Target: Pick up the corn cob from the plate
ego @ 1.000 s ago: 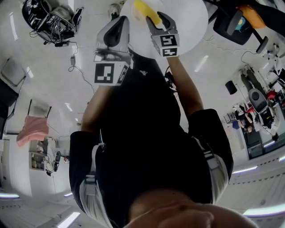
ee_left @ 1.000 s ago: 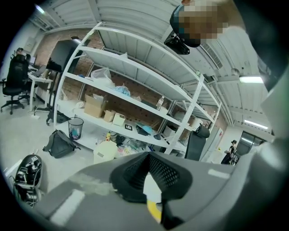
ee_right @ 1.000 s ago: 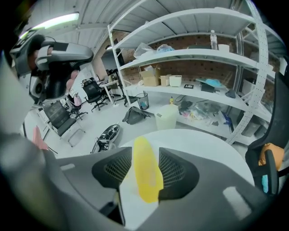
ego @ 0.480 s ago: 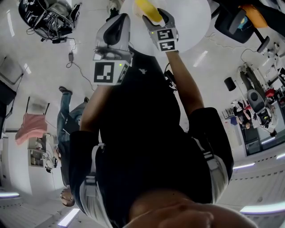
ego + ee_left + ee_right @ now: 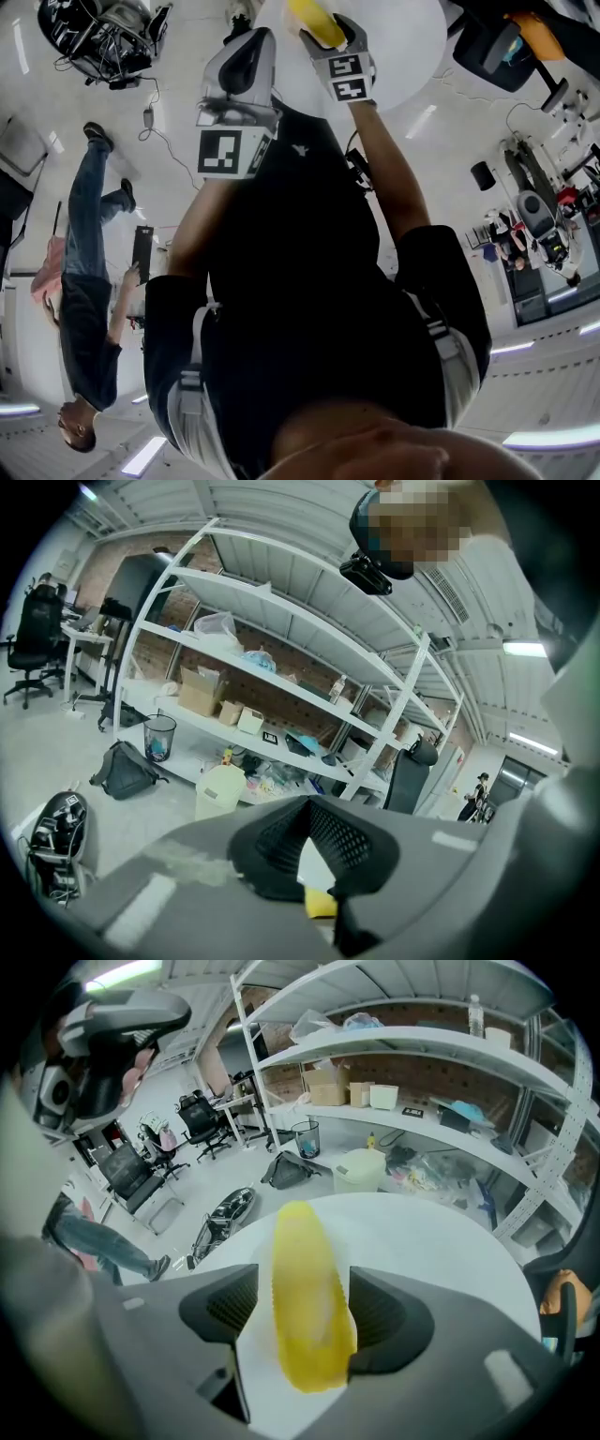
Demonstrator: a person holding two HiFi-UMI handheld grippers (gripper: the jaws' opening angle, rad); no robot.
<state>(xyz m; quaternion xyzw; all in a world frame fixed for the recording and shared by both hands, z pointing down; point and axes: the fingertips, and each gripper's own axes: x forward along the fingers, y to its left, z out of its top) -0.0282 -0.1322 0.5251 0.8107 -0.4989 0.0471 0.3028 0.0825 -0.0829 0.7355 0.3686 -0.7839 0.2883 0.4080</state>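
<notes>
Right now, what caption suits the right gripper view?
Right hand-held gripper, jaws opening, straddles a long yellow corn cob over a round white table.

Nothing in the room gives me a word, number or brand I can read. The only printed signs are black-and-white square block patterns, not letters, on the marker cube (image 5: 225, 152) of the left gripper (image 5: 247, 36) and the marker cube (image 5: 348, 78) of the right gripper (image 5: 325, 26). Labels on the shelf boxes (image 5: 200, 697) are too small to make out.
</notes>
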